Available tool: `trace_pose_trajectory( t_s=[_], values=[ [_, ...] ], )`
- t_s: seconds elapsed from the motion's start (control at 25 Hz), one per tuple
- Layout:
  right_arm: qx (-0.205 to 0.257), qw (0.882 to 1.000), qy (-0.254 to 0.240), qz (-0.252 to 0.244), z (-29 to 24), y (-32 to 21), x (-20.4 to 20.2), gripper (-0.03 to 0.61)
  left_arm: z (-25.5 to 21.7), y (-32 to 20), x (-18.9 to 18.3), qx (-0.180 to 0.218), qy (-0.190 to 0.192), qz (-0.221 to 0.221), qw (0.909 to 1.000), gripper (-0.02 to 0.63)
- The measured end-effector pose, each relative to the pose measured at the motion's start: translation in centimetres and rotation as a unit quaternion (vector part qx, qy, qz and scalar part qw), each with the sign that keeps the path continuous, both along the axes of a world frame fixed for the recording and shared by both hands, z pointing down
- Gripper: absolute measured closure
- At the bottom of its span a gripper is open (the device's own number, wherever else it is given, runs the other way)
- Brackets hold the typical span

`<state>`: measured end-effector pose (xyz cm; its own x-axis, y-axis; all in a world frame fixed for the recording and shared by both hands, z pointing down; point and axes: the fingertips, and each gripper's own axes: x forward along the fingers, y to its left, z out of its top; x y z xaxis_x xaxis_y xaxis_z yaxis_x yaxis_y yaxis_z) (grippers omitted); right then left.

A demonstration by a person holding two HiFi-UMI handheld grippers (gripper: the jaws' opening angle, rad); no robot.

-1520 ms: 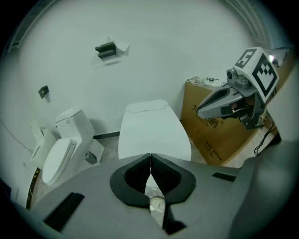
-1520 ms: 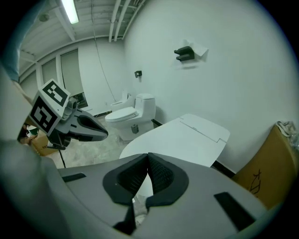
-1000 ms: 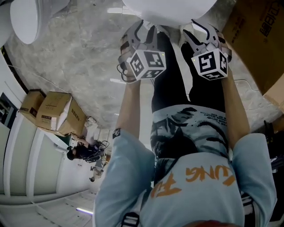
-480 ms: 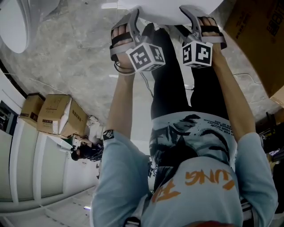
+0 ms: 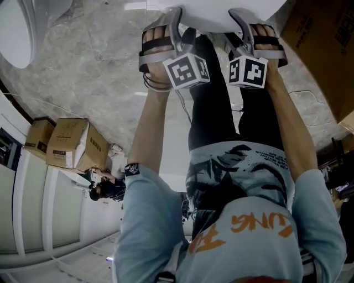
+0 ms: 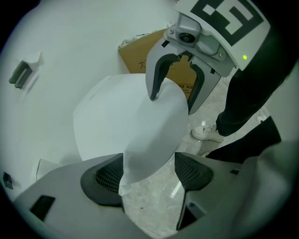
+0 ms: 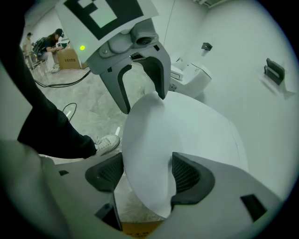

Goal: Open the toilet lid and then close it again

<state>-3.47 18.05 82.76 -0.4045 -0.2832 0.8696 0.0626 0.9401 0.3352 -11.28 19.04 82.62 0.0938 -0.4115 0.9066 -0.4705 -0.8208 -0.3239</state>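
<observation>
The white toilet lid (image 5: 215,11) lies shut at the top of the head view, its front rim toward me. My left gripper (image 5: 178,22) and right gripper (image 5: 243,22) sit side by side at that rim, pointing steeply down. In the left gripper view the lid (image 6: 140,126) reaches in between the wide jaws of my left gripper (image 6: 148,170), beside the left pad, with floor showing by the right pad. The right gripper view has the lid (image 7: 187,135) between the spread jaws of my right gripper (image 7: 147,172), against the right pad only. Neither gripper clamps it.
Cardboard boxes (image 5: 66,141) stand on the marble floor at left and a big brown box (image 5: 326,50) at right. Another white fixture (image 5: 27,22) is at the upper left. My white shoe (image 6: 208,133) is by the bowl. A second toilet (image 7: 189,77) and seated people (image 7: 53,39) are farther off.
Both grippers have rolled and shifted up the picture to the lid's rim, and their jaws have spread wider. Over the last half second they have kept still.
</observation>
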Motion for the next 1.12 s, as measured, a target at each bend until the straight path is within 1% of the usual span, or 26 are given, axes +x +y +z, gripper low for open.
trace_pose_trajectory(
  t_s=[0.08, 0.16, 0.36, 0.52, 0.6, 0.76, 0.88, 0.96, 1.12],
  values=[
    [-0.003, 1.000, 0.000, 0.008, -0.3, -0.1, 0.1, 0.242, -0.1, 0.2, 0.1, -0.005, 0.005, 0.000, 1.0000, 0.268],
    [-0.007, 1.000, -0.004, 0.017, -0.8, 0.0, 0.2, 0.244, -0.4, 0.3, 0.3, 0.002, 0.004, 0.007, 1.0000, 0.268],
    [-0.018, 0.998, -0.028, 0.045, -2.8, -0.1, 0.3, 0.253, -1.6, -0.2, 0.4, 0.036, -0.014, 0.028, 0.9988, 0.268],
    [-0.018, 0.998, -0.039, 0.054, -4.5, -0.4, 0.1, 0.253, -2.9, -0.5, 0.7, 0.071, -0.042, 0.071, 0.9941, 0.264],
    [-0.015, 0.997, -0.045, 0.053, -5.4, -0.5, 0.2, 0.253, -3.3, -0.8, 0.8, 0.086, -0.055, 0.074, 0.9921, 0.264],
    [-0.010, 0.997, -0.056, 0.055, -7.1, -0.2, 1.0, 0.253, -4.6, -0.6, 1.5, 0.099, -0.070, 0.079, 0.9895, 0.264],
    [-0.001, 0.995, -0.074, 0.062, -8.8, -0.6, 1.1, 0.253, -6.3, -0.7, 1.5, 0.107, -0.077, 0.085, 0.9876, 0.290],
    [-0.003, 0.995, -0.085, 0.050, -9.9, -0.5, 0.9, 0.253, -7.6, -0.6, 1.3, 0.104, -0.078, 0.080, 0.9882, 0.298],
    [-0.010, 0.995, -0.101, -0.004, -11.7, -0.9, 0.6, 0.245, -9.5, -1.0, 1.1, 0.099, -0.081, 0.065, 0.9896, 0.301]
  ],
)
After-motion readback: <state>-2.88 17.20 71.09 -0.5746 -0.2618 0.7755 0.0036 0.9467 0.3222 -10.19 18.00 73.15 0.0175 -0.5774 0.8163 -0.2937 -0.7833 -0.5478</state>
